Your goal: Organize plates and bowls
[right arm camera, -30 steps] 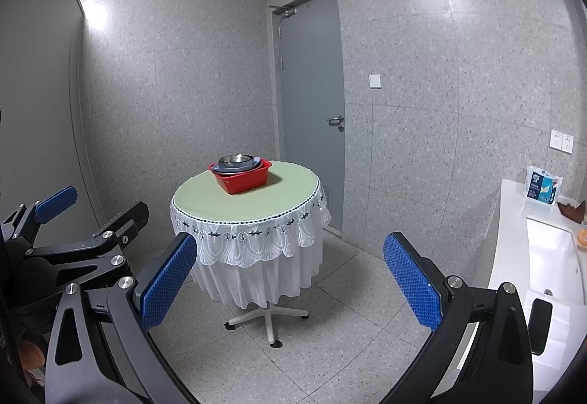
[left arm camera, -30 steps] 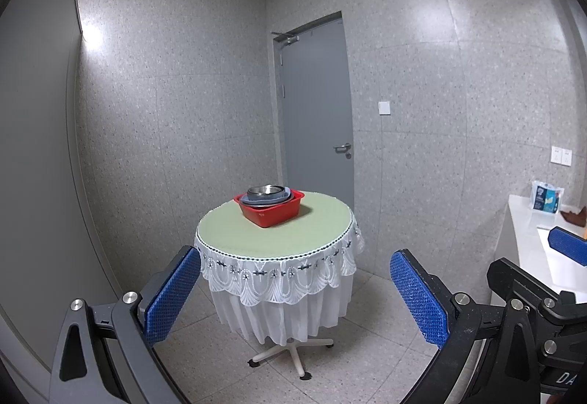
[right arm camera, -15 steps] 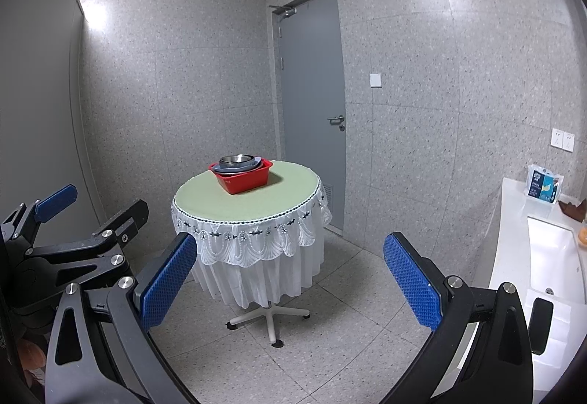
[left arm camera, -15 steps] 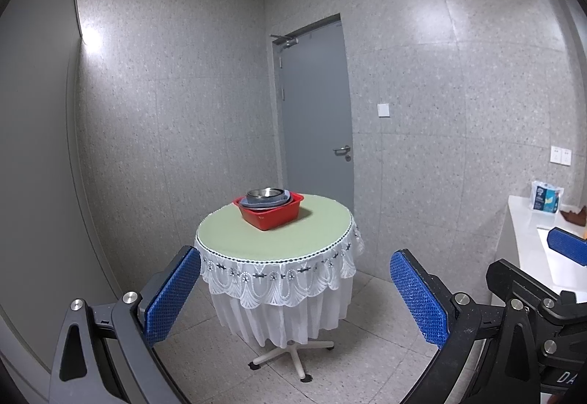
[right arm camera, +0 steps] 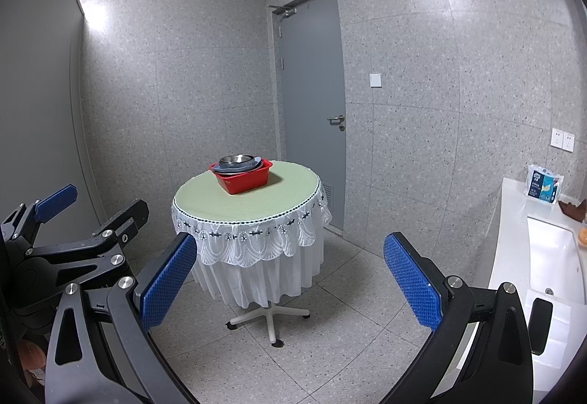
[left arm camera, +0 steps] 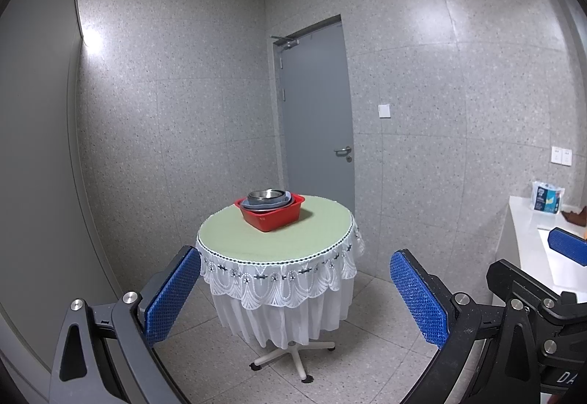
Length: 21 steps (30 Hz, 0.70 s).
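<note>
A red plastic basin (left arm camera: 271, 215) (right arm camera: 244, 178) sits on a round table (left arm camera: 301, 239) (right arm camera: 264, 198) with a green top and white lace skirt. Inside it lie grey-blue plates (left arm camera: 258, 205) (right arm camera: 253, 165) with a steel bowl (left arm camera: 266, 195) (right arm camera: 237, 159) stacked on top. Both grippers hang well short of the table, over the floor. My left gripper (left arm camera: 295, 294) is open and empty. My right gripper (right arm camera: 290, 279) is open too, with nothing between its blue pads. The left gripper's body (right arm camera: 73, 242) shows at the left of the right wrist view.
A grey door (left arm camera: 317, 114) stands behind the table. A white counter (right arm camera: 513, 220) with a sink (right arm camera: 555, 257) runs along the right, with a tissue pack (right arm camera: 543, 186) at its back. Tiled floor lies between me and the table's star base (right arm camera: 269, 316).
The table and basin have slid slightly lower in the left wrist view; otherwise both grippers stay open and nearly still.
</note>
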Each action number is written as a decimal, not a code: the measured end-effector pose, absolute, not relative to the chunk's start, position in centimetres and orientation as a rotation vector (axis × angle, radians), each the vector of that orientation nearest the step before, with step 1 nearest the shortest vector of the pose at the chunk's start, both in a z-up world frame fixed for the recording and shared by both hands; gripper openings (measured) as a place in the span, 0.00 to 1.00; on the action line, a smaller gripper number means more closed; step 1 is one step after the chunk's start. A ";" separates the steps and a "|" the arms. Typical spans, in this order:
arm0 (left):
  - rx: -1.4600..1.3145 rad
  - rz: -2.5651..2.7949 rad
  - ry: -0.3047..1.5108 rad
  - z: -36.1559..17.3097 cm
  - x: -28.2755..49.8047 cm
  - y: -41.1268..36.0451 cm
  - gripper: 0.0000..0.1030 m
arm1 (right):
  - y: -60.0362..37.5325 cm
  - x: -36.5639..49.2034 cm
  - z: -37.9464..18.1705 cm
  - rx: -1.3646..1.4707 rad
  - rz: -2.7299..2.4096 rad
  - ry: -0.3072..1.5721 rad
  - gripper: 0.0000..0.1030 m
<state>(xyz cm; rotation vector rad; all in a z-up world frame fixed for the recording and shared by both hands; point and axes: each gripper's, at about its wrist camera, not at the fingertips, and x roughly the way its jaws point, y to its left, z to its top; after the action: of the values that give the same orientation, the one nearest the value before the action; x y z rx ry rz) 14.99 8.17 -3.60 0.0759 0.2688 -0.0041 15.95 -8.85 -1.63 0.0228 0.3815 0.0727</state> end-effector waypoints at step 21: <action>0.076 -0.006 0.276 -3.1 15.2 8.5 0.99 | -8.7 15.9 -1.5 0.025 0.068 0.387 1.00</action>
<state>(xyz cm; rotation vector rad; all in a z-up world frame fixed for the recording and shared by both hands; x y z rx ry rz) 15.20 8.50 -3.13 0.0755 0.2764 -0.0057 15.87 -8.67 -1.50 0.0247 0.3872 0.0677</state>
